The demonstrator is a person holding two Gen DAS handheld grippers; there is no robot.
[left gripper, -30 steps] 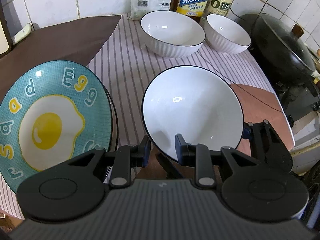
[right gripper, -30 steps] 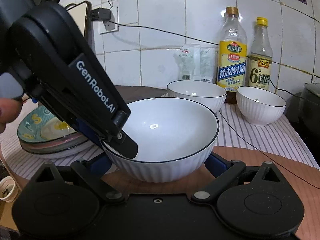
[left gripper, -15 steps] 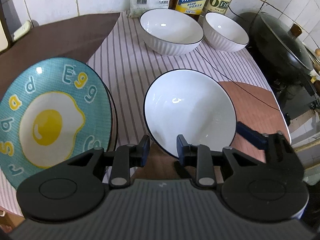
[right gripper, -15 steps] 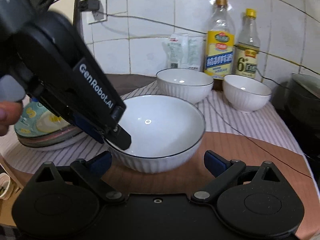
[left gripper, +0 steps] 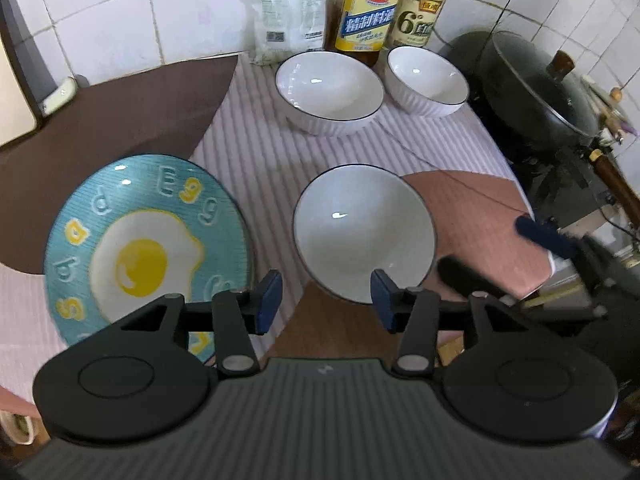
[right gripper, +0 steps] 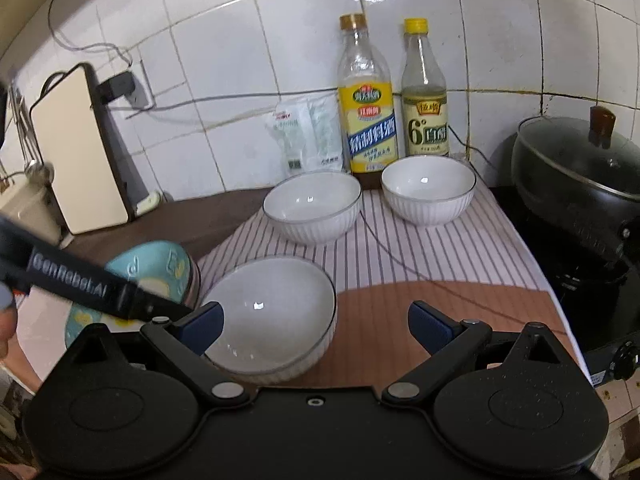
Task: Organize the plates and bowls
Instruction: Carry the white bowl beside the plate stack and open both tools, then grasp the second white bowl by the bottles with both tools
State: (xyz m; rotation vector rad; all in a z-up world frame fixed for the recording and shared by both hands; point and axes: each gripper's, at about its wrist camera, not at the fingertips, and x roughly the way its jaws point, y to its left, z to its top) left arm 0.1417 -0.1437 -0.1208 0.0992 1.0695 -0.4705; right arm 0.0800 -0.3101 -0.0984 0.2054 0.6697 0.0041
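A large white bowl (left gripper: 362,234) with a dark rim sits on the table near the front edge; it also shows in the right wrist view (right gripper: 272,316). My left gripper (left gripper: 326,294) is open and empty, just in front of and above the bowl. My right gripper (right gripper: 316,326) is open and empty, drawn back from the bowl. A teal fried-egg plate (left gripper: 144,252) tops a stack of plates to the bowl's left; the stack shows in the right wrist view (right gripper: 160,272). A second large white bowl (left gripper: 328,92) and a smaller white bowl (left gripper: 426,80) stand at the back.
Two bottles (right gripper: 366,96) (right gripper: 424,88) and a white packet (right gripper: 306,136) stand against the tiled wall. A black lidded wok (left gripper: 536,88) sits on the stove at right. A cream board (right gripper: 76,152) leans at left. A thin cable (left gripper: 460,182) crosses the striped cloth (left gripper: 248,148).
My left gripper let go of the bowl's rim, opened and pulled back. My right gripper also drew back and up from the bowl, which now rests on the table.
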